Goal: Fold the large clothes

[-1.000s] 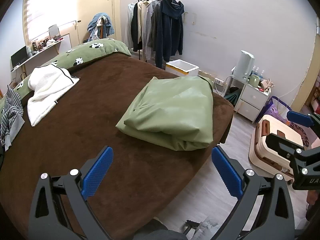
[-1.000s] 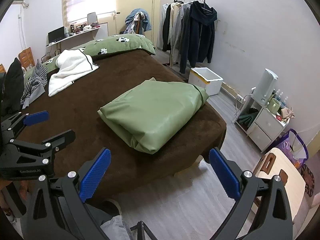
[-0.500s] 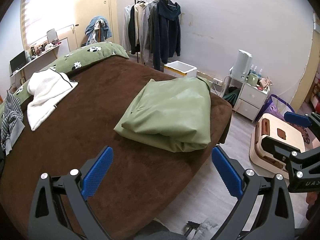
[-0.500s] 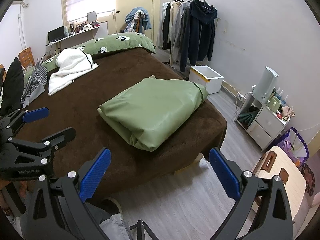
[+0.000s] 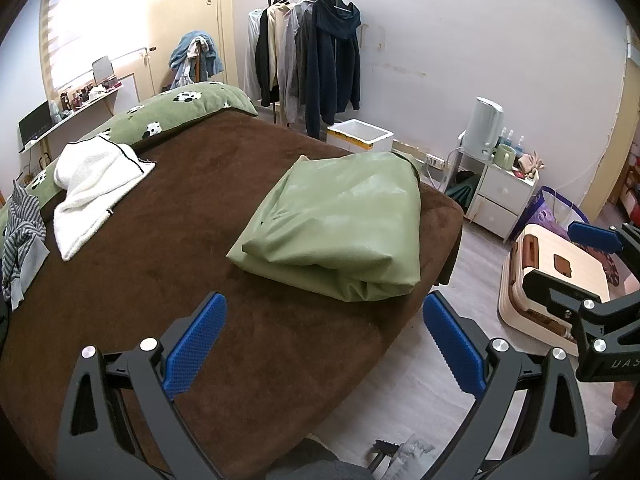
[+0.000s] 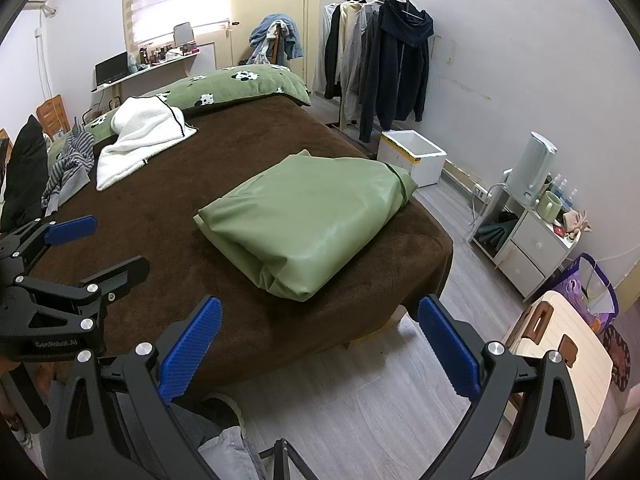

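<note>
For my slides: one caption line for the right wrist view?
Open right gripper held back from the folded green garment on the brown bed; open left gripper alongside.

Ahead of our claws we see a smooth, faintly glossy green garment (image 5: pixel 336 224) on matt, plush brown bedding (image 5: pixel 192 240).

Both wrist cams toward bed (image 5: pixel 168 248)

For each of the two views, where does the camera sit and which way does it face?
Left wrist: on the left gripper, open, above the brown bed's near edge, facing the folded green garment; right gripper at right edge.
Right wrist: on the right gripper, open, over grey floor, facing likewise; left gripper at left.
Shared: garment, white fleece, clothes rack.
</note>
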The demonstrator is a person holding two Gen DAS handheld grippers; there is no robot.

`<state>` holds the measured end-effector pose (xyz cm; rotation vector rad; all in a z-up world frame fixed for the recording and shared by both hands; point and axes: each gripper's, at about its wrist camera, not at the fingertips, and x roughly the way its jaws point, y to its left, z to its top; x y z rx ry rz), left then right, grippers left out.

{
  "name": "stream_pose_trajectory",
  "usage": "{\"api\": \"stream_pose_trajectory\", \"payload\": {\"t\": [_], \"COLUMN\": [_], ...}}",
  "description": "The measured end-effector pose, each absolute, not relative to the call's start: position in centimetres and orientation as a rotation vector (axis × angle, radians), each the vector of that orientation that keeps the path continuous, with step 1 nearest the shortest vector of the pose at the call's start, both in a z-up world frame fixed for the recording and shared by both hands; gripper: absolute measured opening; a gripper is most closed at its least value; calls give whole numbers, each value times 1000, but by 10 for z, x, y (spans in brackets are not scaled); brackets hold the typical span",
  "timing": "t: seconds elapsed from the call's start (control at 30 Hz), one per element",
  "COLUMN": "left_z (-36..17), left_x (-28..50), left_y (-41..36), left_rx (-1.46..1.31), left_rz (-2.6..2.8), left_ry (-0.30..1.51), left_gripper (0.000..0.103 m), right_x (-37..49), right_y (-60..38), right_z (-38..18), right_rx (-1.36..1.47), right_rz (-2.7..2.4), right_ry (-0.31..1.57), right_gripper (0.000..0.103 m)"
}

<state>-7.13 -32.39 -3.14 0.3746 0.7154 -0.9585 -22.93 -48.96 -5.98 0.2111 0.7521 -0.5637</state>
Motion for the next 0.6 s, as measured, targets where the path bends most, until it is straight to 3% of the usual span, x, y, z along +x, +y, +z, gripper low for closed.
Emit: {"api": "stream_pose_trajectory", "payload": {"t": [0.6], "left_z": [-36], "left_x": [-71], "left_y": [-324], "left_rx": [389], "left_rz": [-948], "left_ry": [727], "left_gripper": [96], "right_x": [-230], "right_y": [-491], "right_z": [-70], "right_rx": [217], "right_rz": [-556], "right_ry": [757], "right_gripper": [97]}}
